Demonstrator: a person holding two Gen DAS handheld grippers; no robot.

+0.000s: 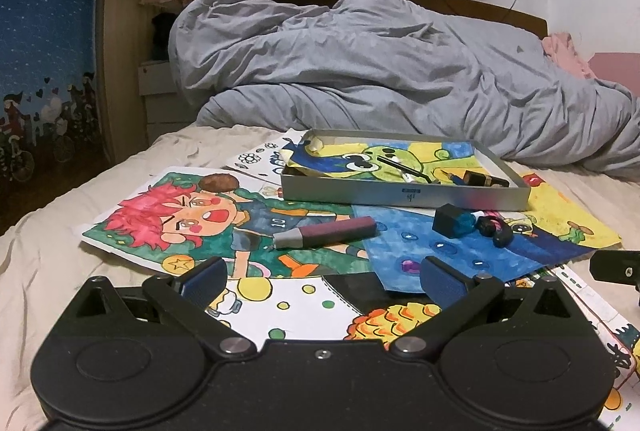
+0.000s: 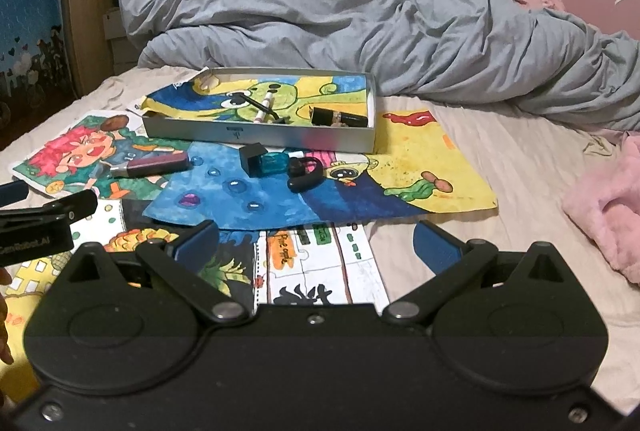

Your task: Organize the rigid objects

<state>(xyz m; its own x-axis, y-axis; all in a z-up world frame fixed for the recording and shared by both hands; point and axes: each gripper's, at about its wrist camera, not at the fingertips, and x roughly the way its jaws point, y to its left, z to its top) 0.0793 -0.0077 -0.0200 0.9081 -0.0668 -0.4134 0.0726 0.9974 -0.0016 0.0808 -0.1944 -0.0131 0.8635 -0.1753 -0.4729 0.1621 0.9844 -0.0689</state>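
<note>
Hovering low over the bed, both the left gripper (image 1: 320, 277) and right gripper (image 2: 316, 241) are spread wide with nothing in them. Sitting on the drawings (image 2: 420, 159) is a shallow metal tray (image 2: 260, 139) with a black lipstick (image 2: 340, 118) and a pen (image 2: 264, 107) inside. Just in front of it lie a maroon tube (image 2: 154, 165), a teal bottle (image 2: 266, 161) and a black earbud (image 2: 306, 173), the last two touching.

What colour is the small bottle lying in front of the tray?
Teal-blue glass with a black square cap; clearest in the right wrist view.
</note>
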